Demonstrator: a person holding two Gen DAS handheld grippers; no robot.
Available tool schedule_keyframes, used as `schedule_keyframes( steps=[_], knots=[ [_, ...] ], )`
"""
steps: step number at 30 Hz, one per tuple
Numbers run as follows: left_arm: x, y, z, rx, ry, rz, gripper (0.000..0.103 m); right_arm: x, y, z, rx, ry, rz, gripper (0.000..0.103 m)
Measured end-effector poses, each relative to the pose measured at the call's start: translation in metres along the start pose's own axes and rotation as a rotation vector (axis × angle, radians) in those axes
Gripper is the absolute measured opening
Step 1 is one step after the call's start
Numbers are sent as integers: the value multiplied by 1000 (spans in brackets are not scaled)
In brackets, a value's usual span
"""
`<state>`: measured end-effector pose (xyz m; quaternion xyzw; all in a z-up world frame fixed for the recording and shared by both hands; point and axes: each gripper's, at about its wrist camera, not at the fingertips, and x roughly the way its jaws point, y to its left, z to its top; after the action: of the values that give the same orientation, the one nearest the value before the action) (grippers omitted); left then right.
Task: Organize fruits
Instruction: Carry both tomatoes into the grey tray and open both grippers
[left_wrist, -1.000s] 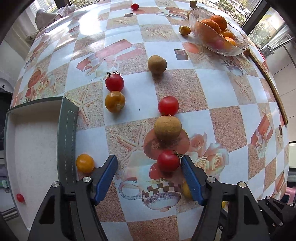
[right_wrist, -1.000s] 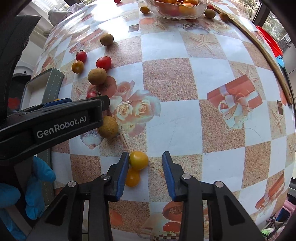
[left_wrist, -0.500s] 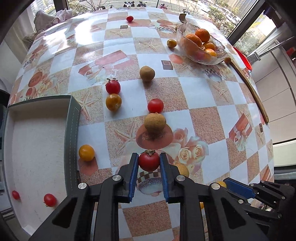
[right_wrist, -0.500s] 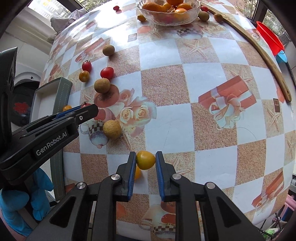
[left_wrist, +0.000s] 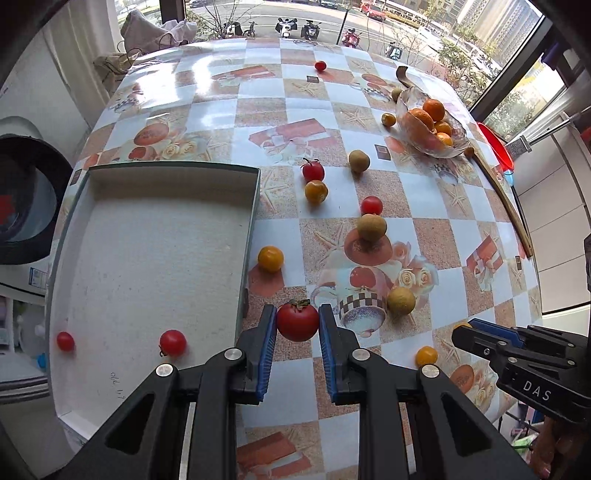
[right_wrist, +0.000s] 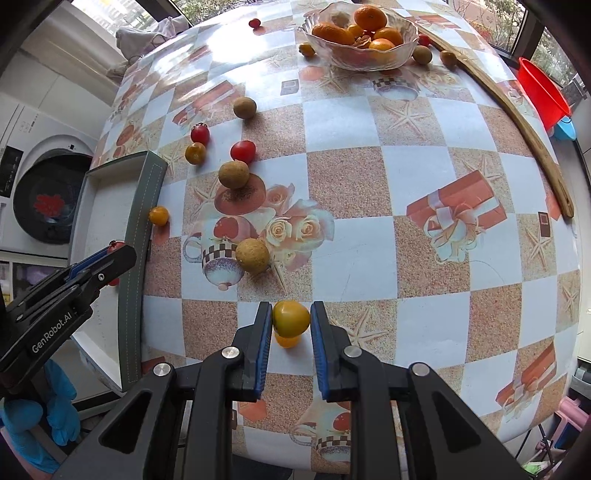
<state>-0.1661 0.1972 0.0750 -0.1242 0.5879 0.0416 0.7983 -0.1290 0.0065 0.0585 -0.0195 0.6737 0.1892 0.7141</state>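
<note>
So on my end the left tongs (left_wrist: 297, 325) are clamped on a round red tomato with a green stalk (left_wrist: 297, 321), blue pads pressed to both sides of it, held just off the right wall of the big shallow white tray with the grey-green rim (left_wrist: 251, 206) that sits at the left edge of the bench (left_wrist: 424, 206). The bench has that checkered oilcloth with roses and starfish on it. Two small red cherry tomatoes (left_wrist: 172, 342) are lying in the tray near its front left part. The right tongs (right_wrist: 291, 323) are closed around a yellow-orange round tomato (right_wrist: 291, 318) near the front edge of the bench, and it looks lifted, because a second small orange fruit (right_wrist: 287, 341) is visible right under it on the cloth. Loose stuff on the bench: a small orange tomato (left_wrist: 270, 259) just beside the tray's right wall, a brown rough-skinned round fruit (left_wrist: 401, 301) next to the printed teacup, another brown one (left_wrist: 371, 228) further back with a red tomato (left_wrist: 371, 205) touching or nearly touching it, I can't tell which. Behind those sit a red tomato with a stalk (left_wrist: 313, 170) and an orange one (left_wrist: 316, 191) close together. The clear glass bowl of oranges (right_wrist: 360, 38) is at the far right corner, with a few small fruits around its foot.
</note>
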Motion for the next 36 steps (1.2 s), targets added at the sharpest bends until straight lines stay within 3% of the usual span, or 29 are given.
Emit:
schedule_keyframes(
  steps=[10, 21, 28, 36],
  knots=[
    [-27, 65, -34, -133, -30, 59, 25, -2, 65, 8, -125, -2, 41, 23],
    [-28, 139, -77, -275, -7, 159, 25, 22, 155, 10, -292, 56, 101, 23],
    [-14, 168, -92, -300, 22, 215, 25, 56, 203, 0, -407, 121, 106, 23],
    [2, 179, -93, -267, 37, 250, 25, 87, 228, -7, -474, 165, 63, 23]
  ],
)
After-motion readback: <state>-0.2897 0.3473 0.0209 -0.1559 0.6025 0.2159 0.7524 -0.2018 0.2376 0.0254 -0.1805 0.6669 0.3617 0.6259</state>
